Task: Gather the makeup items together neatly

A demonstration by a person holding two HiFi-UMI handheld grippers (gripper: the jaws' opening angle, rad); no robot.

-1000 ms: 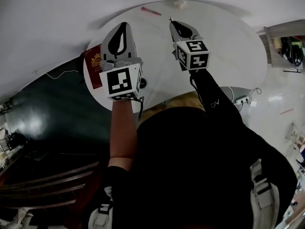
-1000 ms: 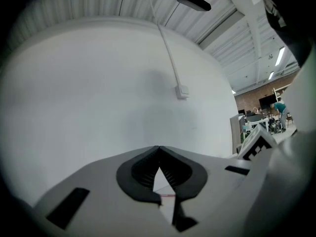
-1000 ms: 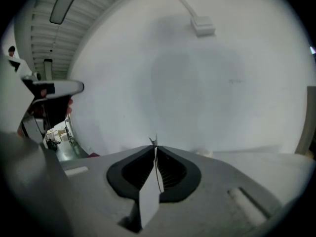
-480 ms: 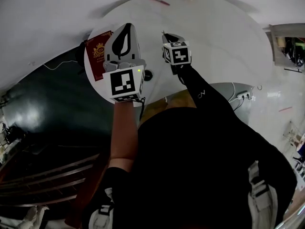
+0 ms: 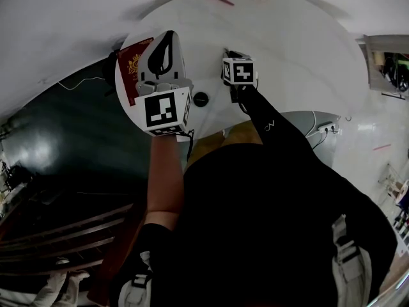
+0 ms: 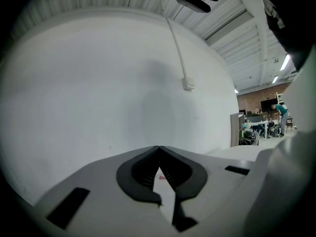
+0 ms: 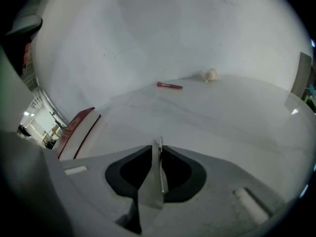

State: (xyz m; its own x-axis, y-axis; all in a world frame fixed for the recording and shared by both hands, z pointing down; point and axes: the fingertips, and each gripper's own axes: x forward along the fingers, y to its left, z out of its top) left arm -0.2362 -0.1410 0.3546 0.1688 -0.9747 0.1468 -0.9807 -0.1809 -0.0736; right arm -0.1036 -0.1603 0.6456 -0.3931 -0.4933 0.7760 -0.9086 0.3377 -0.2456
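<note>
Right hand-held gripper (image 7: 158, 146) is angled down at the table (image 5: 287, 50), near its front edge and just beside the black round compact (image 5: 200, 99). Its jaws have just been opening, but they're barely apart. A thin silver tool (image 7: 161, 168), probably tweezers, stands on edge between them and looks lightly pinched at the tips. Left hand-held gripper (image 6: 158, 148) is closed on nothing and hangs over the table's left side, by the red booklet (image 5: 133, 69). The pink stick (image 7: 169, 86) and white puff (image 7: 211, 74) are at the far rim, well apart from the compact.

Risks as I read it:
- I can't confirm the tool is touching the table. If it's let go in the air it could bounce or skid, and the near edge is close.
- It's released on edge, so it will tip over. Which way is a guess, and it could hit the compact.
- With the jaws only part open, the tool could stick to a pad and drag when the gripper lifts.
- The left gripper could nudge the booklet off the rim.
</note>
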